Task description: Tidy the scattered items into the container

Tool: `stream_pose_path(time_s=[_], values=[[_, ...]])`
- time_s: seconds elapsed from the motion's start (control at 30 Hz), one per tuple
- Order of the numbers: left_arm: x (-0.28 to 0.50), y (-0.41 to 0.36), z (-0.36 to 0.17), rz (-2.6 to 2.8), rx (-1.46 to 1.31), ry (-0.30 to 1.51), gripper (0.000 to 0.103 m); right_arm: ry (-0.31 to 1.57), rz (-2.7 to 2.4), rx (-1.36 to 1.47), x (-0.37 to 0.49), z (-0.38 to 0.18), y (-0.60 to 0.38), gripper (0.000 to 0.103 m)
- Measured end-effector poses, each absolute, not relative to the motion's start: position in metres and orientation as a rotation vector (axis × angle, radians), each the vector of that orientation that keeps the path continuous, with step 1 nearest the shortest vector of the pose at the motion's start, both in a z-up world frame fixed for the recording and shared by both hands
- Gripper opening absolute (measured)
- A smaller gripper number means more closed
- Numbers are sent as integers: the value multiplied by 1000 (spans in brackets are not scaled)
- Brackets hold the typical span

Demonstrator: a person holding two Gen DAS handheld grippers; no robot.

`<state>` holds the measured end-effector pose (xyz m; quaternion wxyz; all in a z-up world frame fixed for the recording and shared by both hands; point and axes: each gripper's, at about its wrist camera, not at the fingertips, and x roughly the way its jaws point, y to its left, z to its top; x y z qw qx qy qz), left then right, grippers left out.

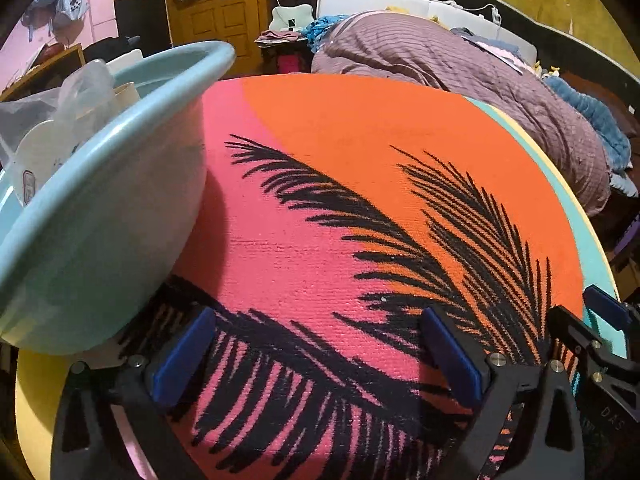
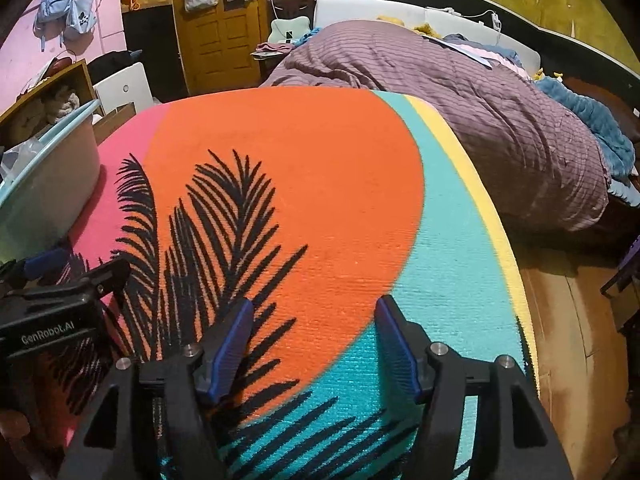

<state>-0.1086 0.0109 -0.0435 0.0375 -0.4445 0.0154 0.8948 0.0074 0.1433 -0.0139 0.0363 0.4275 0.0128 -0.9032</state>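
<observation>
A light blue plastic basin (image 1: 100,208) sits at the left on a bright mat (image 1: 340,200) with pink, orange and black palm leaves. Inside the basin lie a clear plastic bag (image 1: 80,92) and white items (image 1: 36,152). My left gripper (image 1: 316,344) is open just right of the basin, low over the mat, with nothing between its blue pads. My right gripper (image 2: 314,340) is open too, empty, over the orange and teal part of the mat (image 2: 320,184). The basin (image 2: 48,184) shows at the left edge of the right wrist view. No loose item shows on the mat.
A bed with a purple quilt (image 2: 440,112) borders the mat at the back right. A wooden door (image 2: 224,32), a white chair (image 2: 124,88) and a shelf (image 2: 48,96) stand behind. The other gripper's body (image 2: 52,320) is close on the left; bare wooden floor (image 2: 572,340) lies to the right.
</observation>
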Motion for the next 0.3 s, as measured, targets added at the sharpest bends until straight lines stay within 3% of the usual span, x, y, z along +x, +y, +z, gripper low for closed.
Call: stream_pose_path(time_s=[0.3], values=[[-113, 13, -43, 2747, -1365, 49, 103, 41, -2768, 1311, 8, -15, 143, 71]])
